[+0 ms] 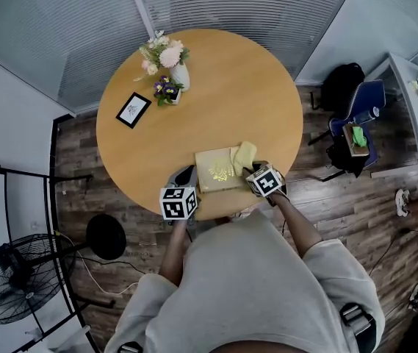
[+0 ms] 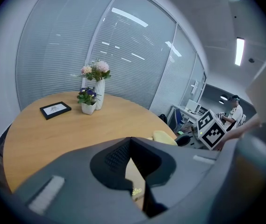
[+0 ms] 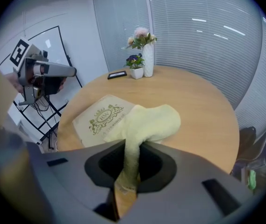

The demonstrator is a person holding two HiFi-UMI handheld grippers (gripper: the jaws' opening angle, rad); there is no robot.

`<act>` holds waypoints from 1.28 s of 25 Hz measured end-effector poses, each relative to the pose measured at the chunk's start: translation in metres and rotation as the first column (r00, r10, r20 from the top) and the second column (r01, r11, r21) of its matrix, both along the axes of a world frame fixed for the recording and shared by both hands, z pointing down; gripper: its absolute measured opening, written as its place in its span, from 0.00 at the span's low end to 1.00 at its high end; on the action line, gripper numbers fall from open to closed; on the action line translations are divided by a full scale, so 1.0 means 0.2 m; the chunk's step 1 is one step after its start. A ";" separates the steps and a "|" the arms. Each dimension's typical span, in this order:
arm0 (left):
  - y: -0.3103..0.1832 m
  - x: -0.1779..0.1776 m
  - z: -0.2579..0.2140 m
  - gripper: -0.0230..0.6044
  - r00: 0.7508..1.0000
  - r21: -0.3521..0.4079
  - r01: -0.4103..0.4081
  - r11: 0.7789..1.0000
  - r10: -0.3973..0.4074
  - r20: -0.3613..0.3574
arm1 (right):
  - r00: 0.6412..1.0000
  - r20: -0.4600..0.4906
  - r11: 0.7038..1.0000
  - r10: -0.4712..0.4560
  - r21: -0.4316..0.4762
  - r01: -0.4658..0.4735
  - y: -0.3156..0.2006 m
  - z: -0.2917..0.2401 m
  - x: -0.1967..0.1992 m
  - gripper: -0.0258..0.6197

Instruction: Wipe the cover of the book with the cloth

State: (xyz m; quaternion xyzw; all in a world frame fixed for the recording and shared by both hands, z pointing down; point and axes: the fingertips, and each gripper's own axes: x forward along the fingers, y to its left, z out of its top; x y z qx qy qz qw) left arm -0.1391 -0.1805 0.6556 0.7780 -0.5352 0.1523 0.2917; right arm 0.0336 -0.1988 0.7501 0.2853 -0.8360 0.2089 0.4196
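A round wooden table [image 1: 216, 94] seen from above, with you standing at its near edge; a small frame [image 1: 133, 109] and a vase of flowers [image 1: 170, 61] sit well apart from the work, on the far left of the tabletop.

At the near left, your left gripper [image 1: 187, 173] hovers just beside the left edge of the book [image 1: 216, 171]; its jaws are closed together at the tips and carry nothing; the gold print of the cover shows below them through the slit. Whether the tips touch the book cannot be told.

The book lies flat, cover up, close to the near rim of the table and between your two grippers; its gold emblem faces up, bare and uncovered.

The pale yellow cloth [image 3: 151, 122] drapes over the far right corner of the book, with part of it spilling onto the table to the right; one end is drawn into a twisted tail.

At the near right, your right gripper [image 3: 130, 148] has its jaws clamped on that tail; the bulk of the cloth lies just beyond the tips.

The relation that matters: almost all the unwiped cover lies to the left of the cloth, towards your left gripper; the right hand is the one placed to sweep it, probably leftward and nearward across the emblem, while the left is close enough to steady the book's left edge.
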 end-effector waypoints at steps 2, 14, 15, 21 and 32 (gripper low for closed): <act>-0.01 0.01 -0.01 0.05 1.000 0.002 -0.005 1.000 0.005 0.002 | 1.000 0.005 1.000 0.011 0.003 -0.011 0.00 0.01 0.03 0.13; -0.01 0.03 -0.01 0.05 1.000 0.003 -0.019 1.000 0.019 -0.003 | 0.998 -0.030 0.999 0.049 0.017 -0.048 -0.02 -0.03 0.14 0.13; -0.01 0.03 -0.01 0.05 1.000 0.003 -0.019 1.000 0.019 -0.004 | 0.998 -0.035 0.999 0.049 0.019 -0.048 -0.02 -0.04 0.15 0.13; 0.00 0.01 -0.01 0.05 1.000 0.005 -0.016 1.000 0.017 -0.006 | 0.995 -0.051 0.995 0.083 0.059 -0.080 -0.03 -0.04 0.21 0.13; 0.04 -0.01 0.00 0.05 1.000 -0.004 -0.004 1.000 0.004 -0.009 | 0.999 0.032 0.987 0.005 0.162 -0.010 -0.02 -0.33 0.00 0.13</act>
